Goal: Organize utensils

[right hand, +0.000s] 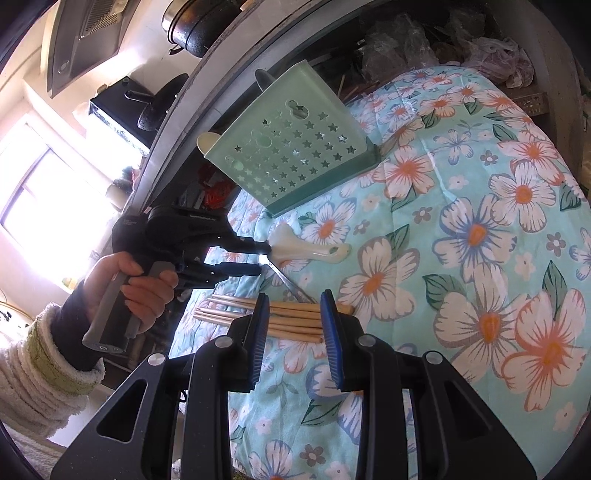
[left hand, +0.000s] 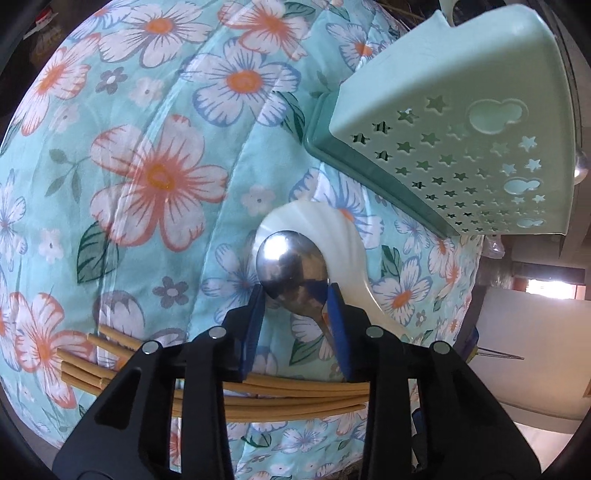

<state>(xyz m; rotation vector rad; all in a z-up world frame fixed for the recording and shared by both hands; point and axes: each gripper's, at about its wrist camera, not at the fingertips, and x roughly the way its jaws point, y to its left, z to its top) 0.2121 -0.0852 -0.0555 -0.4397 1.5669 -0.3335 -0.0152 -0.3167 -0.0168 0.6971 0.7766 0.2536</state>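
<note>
Left gripper (left hand: 295, 291) tilted steeply down, jaws clamped on the metal spoon (left hand: 291, 266) over the white spoon (left hand: 332, 236) on the floral worktop (left hand: 147, 147). Chopsticks (right hand: 291, 317) lie near. Right gripper (right hand: 291, 314) hovers over them, jaws apart. Green holder (right hand: 295, 155) far.

Floral cloth (left hand: 155, 177) on table; black pot (right hand: 192, 26), range hood (right hand: 85, 33) behind.

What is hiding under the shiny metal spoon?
Under the shiny metal spoon lies a cream plastic rice paddle on the floral cloth. The paddle's middle is covered.
</note>
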